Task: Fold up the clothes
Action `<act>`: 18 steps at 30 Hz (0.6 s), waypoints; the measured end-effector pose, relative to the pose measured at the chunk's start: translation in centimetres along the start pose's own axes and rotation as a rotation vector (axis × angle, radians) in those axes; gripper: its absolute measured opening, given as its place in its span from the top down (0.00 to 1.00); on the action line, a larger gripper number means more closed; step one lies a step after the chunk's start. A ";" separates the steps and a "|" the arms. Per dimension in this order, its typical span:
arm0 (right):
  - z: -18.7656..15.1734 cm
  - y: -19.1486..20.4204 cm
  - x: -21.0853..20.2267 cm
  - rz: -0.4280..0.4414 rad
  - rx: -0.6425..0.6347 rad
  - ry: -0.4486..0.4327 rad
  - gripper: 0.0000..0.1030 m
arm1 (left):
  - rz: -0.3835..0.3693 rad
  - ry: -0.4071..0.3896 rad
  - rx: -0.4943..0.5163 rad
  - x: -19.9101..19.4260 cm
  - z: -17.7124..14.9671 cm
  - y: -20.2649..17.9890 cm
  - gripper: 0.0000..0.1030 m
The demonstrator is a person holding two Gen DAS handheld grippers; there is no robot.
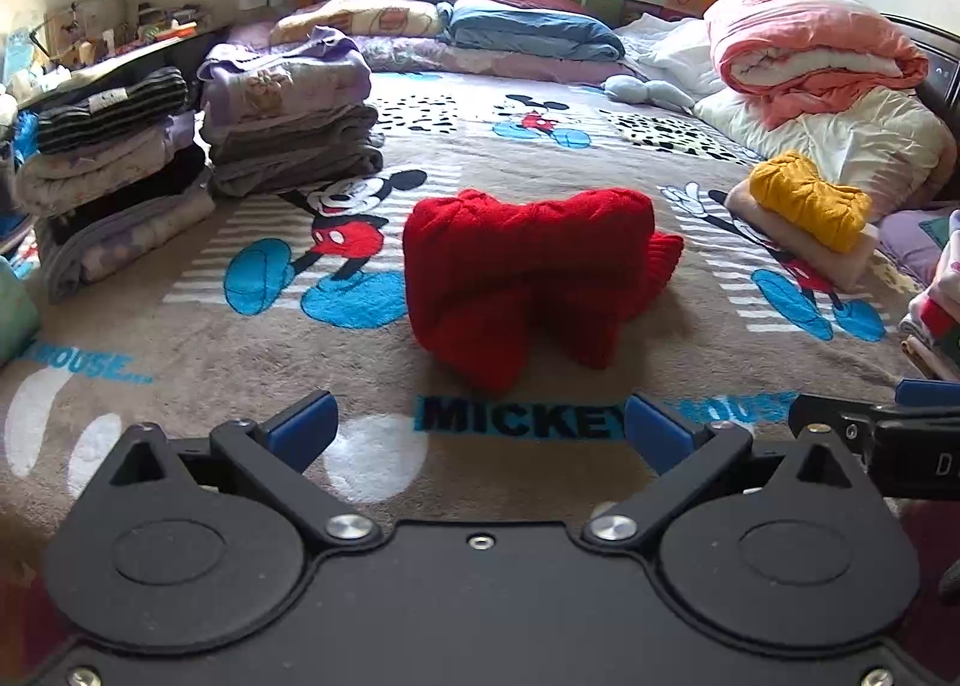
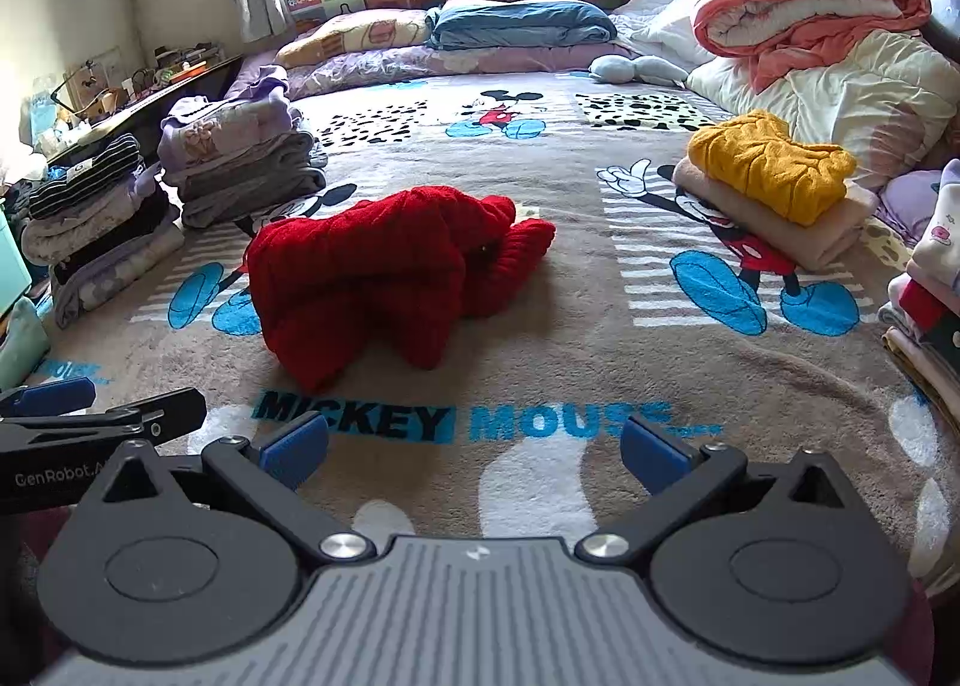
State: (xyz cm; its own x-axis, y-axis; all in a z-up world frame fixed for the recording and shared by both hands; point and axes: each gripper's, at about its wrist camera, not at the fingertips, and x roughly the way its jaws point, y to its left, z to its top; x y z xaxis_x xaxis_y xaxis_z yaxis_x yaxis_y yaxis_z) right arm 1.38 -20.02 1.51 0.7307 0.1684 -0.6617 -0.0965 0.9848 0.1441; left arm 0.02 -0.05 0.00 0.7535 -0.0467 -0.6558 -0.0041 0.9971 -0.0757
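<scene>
A red knit sweater lies folded into a thick bundle on the Mickey Mouse blanket, with one cuff sticking out on its right. It also shows in the right wrist view. My left gripper is open and empty, a little short of the sweater's near edge. My right gripper is open and empty, to the right of the sweater and nearer the bed's front. The right gripper shows at the right edge of the left wrist view, and the left gripper at the left edge of the right wrist view.
Stacks of folded clothes stand at the left. A yellow sweater lies on a beige folded garment at the right. Pillows and a pink quilt are at the back. More folded clothes lie at the far right.
</scene>
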 end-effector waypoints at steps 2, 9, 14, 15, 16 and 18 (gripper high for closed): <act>0.0 -0.2 -0.1 0.001 0.004 0.007 0.00 | 0.007 -0.009 0.005 0.0 0.0 -0.1 0.00; -0.3 0.0 0.4 0.001 0.010 0.020 0.00 | 0.033 -0.040 0.022 0.1 0.1 -0.4 0.00; -0.4 -0.3 0.6 0.008 0.007 0.025 0.00 | 0.026 -0.034 0.018 0.3 -0.1 -0.3 0.00; -0.3 -0.4 0.7 0.011 0.005 0.028 0.00 | 0.025 -0.033 0.017 0.4 -0.1 -0.2 0.00; -0.3 -0.3 0.7 0.011 0.005 0.028 0.00 | 0.023 -0.032 0.016 0.4 -0.2 -0.2 0.00; -0.4 -0.3 0.8 0.011 0.003 0.030 0.00 | 0.022 -0.029 0.014 0.6 -0.2 -0.2 0.00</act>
State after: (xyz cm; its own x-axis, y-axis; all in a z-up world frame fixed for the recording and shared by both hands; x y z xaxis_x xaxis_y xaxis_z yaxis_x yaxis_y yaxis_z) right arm 1.76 -20.14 0.64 0.7088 0.1807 -0.6819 -0.1024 0.9828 0.1540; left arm 0.33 -0.28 -0.49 0.7723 -0.0231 -0.6349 -0.0117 0.9986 -0.0506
